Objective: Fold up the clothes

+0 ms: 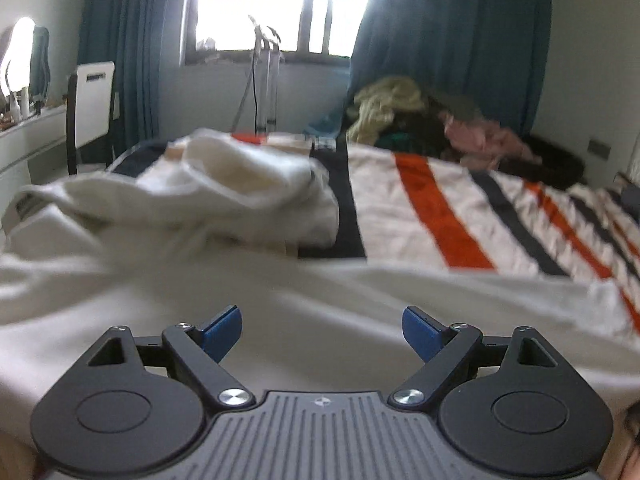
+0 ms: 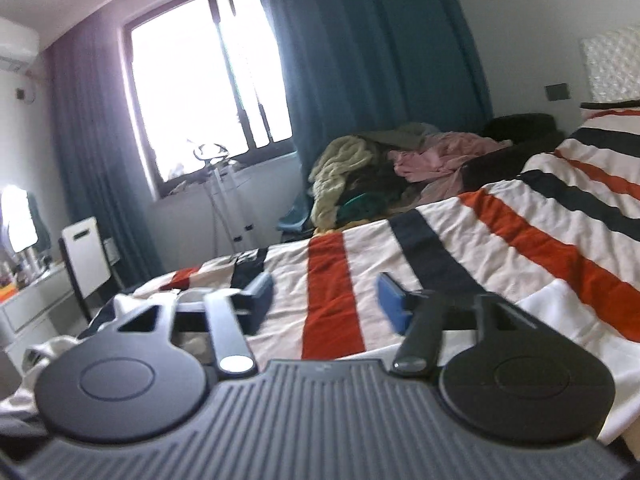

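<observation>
White garment (image 1: 208, 208) lies rumpled along the bed's (image 2: 440, 240) near edge, right under and ahead of my left jaws (image 1: 322, 330), which stand apart and empty. My right jaws (image 2: 324, 304), also apart, hover over bare striped cover, so the left hand is nearer. More clothes (image 2: 384, 168) heap at the far edge.

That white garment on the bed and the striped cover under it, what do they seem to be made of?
The white garment looks like soft, matte knit cloth, perhaps cotton or fleece: it slumps in thick rounded folds with no shine. The striped cover looks like thinner woven fabric, likely cotton: it lies flat with fine creases and a dull surface. Blur leaves both uncertain.
</observation>
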### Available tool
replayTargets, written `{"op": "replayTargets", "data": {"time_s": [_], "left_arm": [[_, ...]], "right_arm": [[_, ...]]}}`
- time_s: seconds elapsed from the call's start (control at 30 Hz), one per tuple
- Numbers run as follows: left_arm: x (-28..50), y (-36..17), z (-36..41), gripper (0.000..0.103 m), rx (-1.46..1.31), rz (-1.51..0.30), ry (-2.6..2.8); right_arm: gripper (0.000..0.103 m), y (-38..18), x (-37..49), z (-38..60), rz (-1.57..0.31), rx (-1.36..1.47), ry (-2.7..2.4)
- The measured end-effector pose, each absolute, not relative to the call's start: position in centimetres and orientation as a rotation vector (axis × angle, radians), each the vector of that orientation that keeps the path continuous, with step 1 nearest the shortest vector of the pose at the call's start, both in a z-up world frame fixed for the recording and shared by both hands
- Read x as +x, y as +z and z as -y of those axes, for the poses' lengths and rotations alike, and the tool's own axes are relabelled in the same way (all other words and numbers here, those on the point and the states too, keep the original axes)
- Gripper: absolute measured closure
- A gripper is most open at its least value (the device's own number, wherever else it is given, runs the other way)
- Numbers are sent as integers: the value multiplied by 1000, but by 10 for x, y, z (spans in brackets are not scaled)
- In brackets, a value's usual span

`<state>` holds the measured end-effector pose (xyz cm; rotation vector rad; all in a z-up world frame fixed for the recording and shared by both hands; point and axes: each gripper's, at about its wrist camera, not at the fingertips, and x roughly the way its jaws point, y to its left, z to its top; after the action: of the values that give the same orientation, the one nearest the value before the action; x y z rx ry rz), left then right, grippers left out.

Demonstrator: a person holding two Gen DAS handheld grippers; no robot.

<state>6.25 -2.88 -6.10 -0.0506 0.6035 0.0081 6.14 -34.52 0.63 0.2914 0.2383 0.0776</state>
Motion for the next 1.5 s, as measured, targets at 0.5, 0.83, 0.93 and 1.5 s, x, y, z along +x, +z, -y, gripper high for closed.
{"op": "replayTargets", "data": {"time_s": [0.5,0.83,0.93,1.5], "left_arm": [[231,-59,102,14,69,-472,15],[438,-102,111,14,218,-527,370],[470,-116,98,18,226,-572,434],[421,-44,139,84,127,-492,109]], "right_arm": [[17,-14,75,355,-252,368,-20],[17,-58,134,368,-267,409,-257],[17,-69,153,372,-270,420,-278],[18,-77,156,391,-262,471,-373]]}}
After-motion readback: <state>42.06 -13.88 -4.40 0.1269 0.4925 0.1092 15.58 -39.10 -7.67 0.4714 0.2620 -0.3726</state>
